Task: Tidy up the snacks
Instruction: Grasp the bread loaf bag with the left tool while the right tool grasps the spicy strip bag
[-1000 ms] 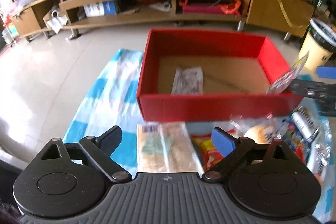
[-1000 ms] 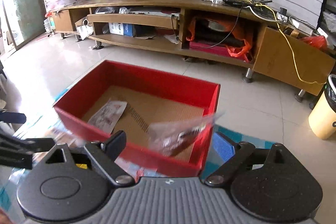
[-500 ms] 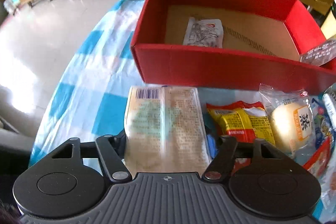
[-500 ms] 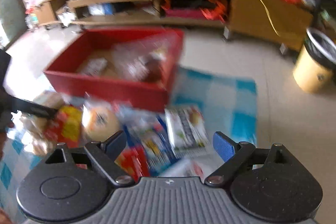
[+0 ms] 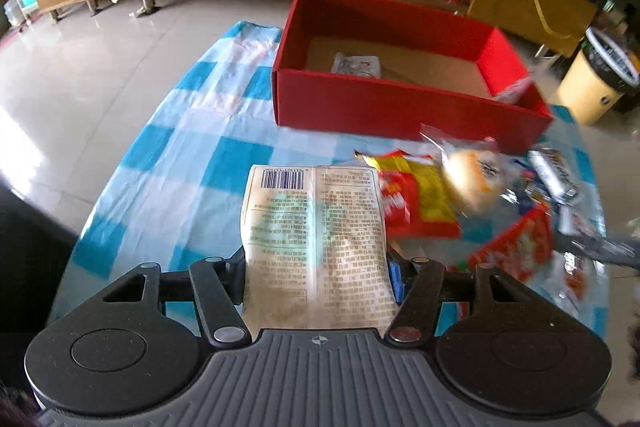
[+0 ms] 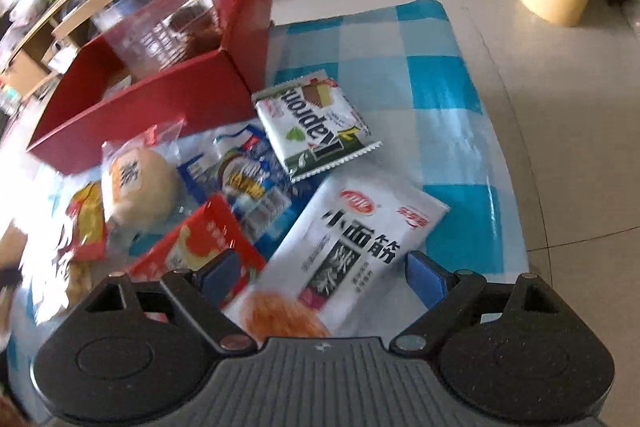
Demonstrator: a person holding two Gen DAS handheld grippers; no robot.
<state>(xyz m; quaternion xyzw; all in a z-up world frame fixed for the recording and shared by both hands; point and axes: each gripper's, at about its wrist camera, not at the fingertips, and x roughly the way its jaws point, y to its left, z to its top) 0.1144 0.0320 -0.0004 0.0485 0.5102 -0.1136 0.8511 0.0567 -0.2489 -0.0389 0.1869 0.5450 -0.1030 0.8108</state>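
- The left gripper (image 5: 318,267) is clamped on a pale packet (image 5: 316,239), barcode side up; its jaws have just been closing, and the packet now stands between them, its far end sticking out over the checked cloth (image 5: 160,163).
- Risk: the hold looks to be on the packet's near end only. Thin film can slide out of the pads, so a fast swing toward the red box (image 5: 400,103) may drop it short, onto the cloth or the front wall.
- Risk: the packet is long and floppy; if carried low, its free end could catch the box rim and fold or pull loose.
- The box lies ahead of the left gripper, well apart, with one small packet (image 5: 356,65) already on its floor.
- The right gripper (image 6: 324,271) has its jaws apart, opening a little further just now, and holds nothing. It hangs over a white packet (image 6: 360,235), which lies between and below the pads.
- Risk: a red packet (image 6: 204,243) overlaps just beside the left pad; closing here may pinch both, or push the white one aside.
- A clear packet (image 6: 168,23) leans in the box corner and may tip out.
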